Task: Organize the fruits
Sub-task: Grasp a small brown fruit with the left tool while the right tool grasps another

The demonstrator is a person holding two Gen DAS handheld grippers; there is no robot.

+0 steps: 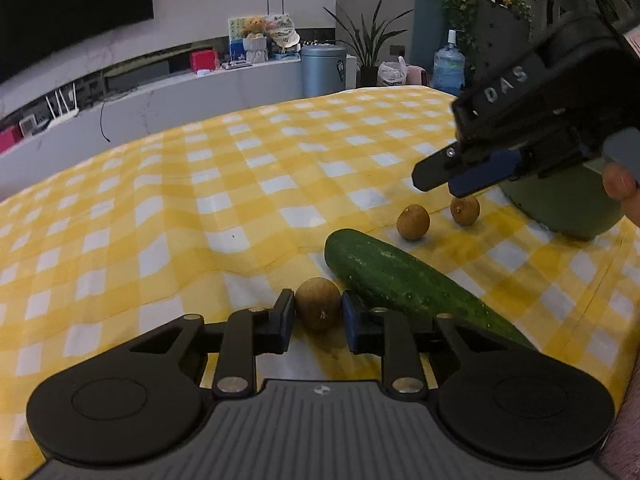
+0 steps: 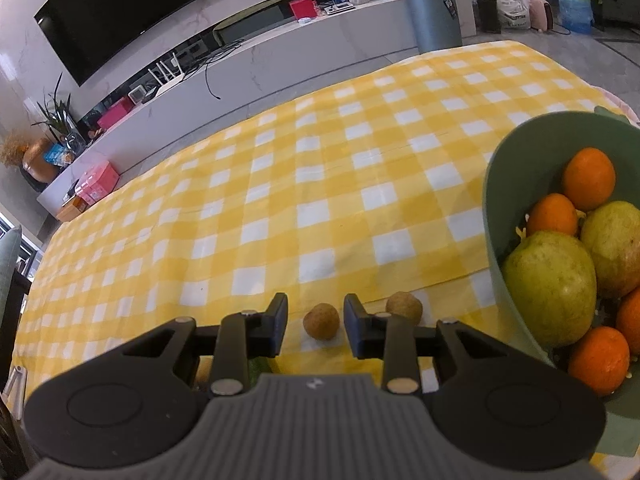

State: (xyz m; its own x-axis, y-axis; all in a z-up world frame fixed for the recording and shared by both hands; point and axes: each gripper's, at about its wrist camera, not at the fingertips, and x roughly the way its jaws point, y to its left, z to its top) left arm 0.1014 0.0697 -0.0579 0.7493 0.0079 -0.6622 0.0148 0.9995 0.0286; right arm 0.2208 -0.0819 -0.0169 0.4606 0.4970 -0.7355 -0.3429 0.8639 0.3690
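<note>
I have the worktop (image 2: 280, 184) under its yellow-and-white checked cloth filling both views, and I take the green bowl (image 2: 494, 200) at its right edge as my landmark. Inside that bowl I see two yellow-green round fruits (image 2: 550, 288) heaped with several oranges (image 2: 588, 178). Left of the bowl and nearer to me than it lies the cucumber (image 1: 404, 280), flat on the cloth with one blunt end pointing away from me. My right gripper (image 1: 436, 184) hangs just left of the bowl, above the cloth; from its own camera its fingers (image 2: 354, 320) stand a little apart with nothing pressed between them, and a small brown longan (image 2: 321, 321) lies on the cloth below the gap. A second longan (image 2: 404, 307) lies between that one and the bowl, partly hidden behind the right finger, so I cannot be sure how close it is to the first. Farther left of the bowl, just beside the cucumber's far end, my left gripper (image 1: 318, 312) is closed on a third longan (image 1: 318, 305), both blue-faced fingers pressing its sides, low over the cloth.
</note>
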